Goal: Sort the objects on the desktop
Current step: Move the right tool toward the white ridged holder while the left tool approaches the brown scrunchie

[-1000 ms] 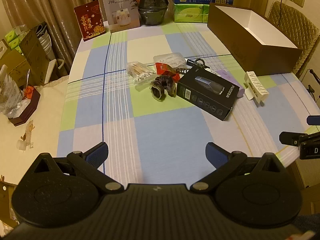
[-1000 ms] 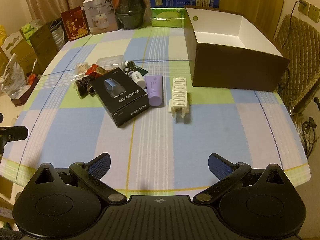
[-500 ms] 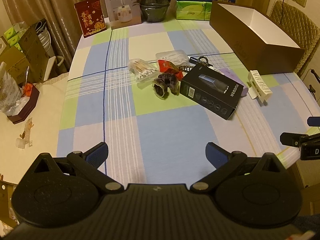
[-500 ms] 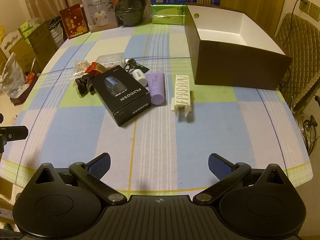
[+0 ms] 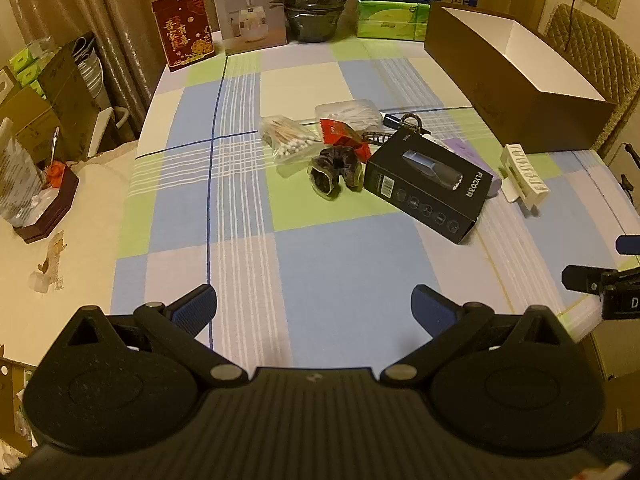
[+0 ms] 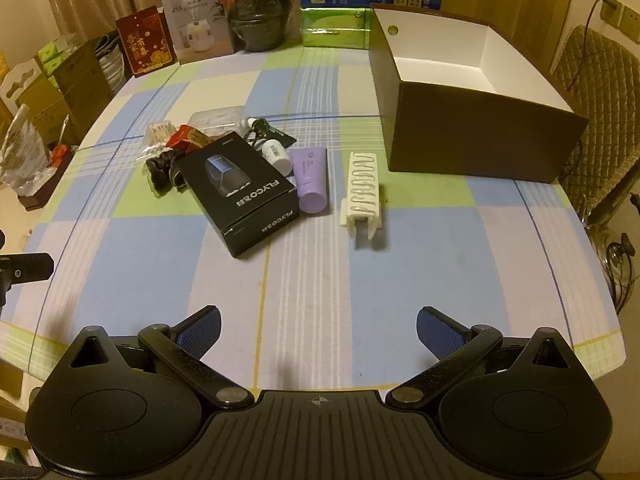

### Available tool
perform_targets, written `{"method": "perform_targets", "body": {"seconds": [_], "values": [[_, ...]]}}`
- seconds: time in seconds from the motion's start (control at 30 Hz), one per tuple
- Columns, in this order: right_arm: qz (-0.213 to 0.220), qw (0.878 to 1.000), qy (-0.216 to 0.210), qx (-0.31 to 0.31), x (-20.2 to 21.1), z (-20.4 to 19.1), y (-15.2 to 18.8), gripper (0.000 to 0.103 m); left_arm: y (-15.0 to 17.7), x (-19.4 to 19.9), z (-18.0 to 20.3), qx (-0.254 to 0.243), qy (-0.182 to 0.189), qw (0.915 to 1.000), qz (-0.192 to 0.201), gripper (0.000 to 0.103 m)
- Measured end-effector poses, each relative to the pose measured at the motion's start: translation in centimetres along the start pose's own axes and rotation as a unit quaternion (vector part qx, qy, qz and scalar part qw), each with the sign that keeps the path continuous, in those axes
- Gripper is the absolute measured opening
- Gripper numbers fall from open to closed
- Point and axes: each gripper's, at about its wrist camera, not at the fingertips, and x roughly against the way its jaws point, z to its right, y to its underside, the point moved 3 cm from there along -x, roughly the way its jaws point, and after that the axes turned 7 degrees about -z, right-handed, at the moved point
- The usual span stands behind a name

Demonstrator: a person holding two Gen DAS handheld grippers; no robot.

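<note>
— What stands along the table's far edge?
— A red card box (image 5: 185,27), a white humidifier box (image 5: 250,7), a dark vase (image 5: 315,0), green tissue packs (image 5: 390,20).
— And right?
— A quilted chair (image 6: 600,92).

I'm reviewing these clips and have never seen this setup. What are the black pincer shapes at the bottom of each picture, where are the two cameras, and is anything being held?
There is no robot here: a person holds a two-finger gripper in each hand, and each carries a wide-angle camera looking forward along its fingers. One picture comes from the left gripper, the other from the right gripper. Both are open and hold nothing.

They look over a table with a checked cloth. On it lie a black shaver box, a purple tube, a white comb-like clip, a dark scrunchie, a bag of cotton swabs and a few smaller things. To the right stands an open brown box, white inside, with nothing visible in it.
</note>
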Motion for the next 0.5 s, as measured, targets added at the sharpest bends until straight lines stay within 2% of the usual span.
{"method": "perform_targets", "body": {"seconds": [0.5], "values": [[0.002, 1.0, -0.014, -0.007, -1.3, 0.8, -1.3, 0.101, -1.1, -0.9, 0.0, 0.002, 0.011, 0.9999, -0.003, 0.102]]}}
